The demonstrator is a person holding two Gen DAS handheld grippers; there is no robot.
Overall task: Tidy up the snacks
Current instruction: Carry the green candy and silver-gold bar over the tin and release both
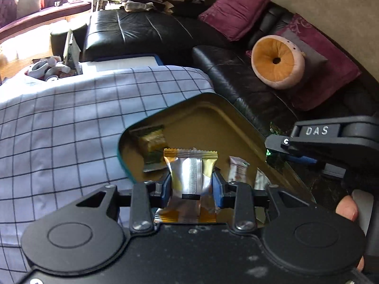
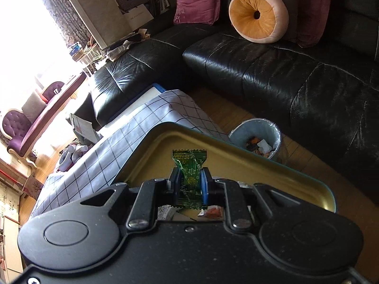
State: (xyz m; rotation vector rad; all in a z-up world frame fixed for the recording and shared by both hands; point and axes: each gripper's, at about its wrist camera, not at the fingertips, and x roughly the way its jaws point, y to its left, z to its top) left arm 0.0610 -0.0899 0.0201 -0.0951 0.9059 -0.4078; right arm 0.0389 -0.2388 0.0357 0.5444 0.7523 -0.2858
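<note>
Left wrist view. Left gripper (image 1: 191, 184) clamped on a silver-and-gold snack packet (image 1: 190, 175), blue pads pressing its two sides, packet upright with its crimped top edge uppermost. Held above the near end of the tin tray (image 1: 203, 101), a shallow gold-lined tin with a teal outer rim. Inside the tray: a green-and-yellow wrapped snack (image 1: 151, 146) at the far left corner, a pale pink-striped packet (image 1: 238, 168) just right of the held packet, another silvery wrapper (image 1: 261, 178) further right against the tray's wall. Tray resting on a checked cloth (image 1: 71, 118), which spreads away to the tray's left. Right of the tray, the right gripper (image 1: 305, 159) seen side-on, black with white lettering, a person's fingers (image 1: 347, 207) on its handle. Beyond the tray, a black leather sofa (image 1: 146, 30) with a round orange cushion (image 1: 276, 61) and purple cushions.

Right wrist view. Right gripper (image 2: 190, 183) narrowed tight on a green snack packet (image 2: 189, 165), its twisted top fanning out above the pads. Held over the tin tray (image 2: 260, 161); small wrappers (image 2: 210, 213) lying in the tray below the jaws. Checked cloth (image 2: 146, 123) left of the tray, a small lined waste bin (image 2: 257, 138) on the floor past the tray's far rim, sofa (image 2: 284, 75) behind with the orange cushion (image 2: 258, 16).
</note>
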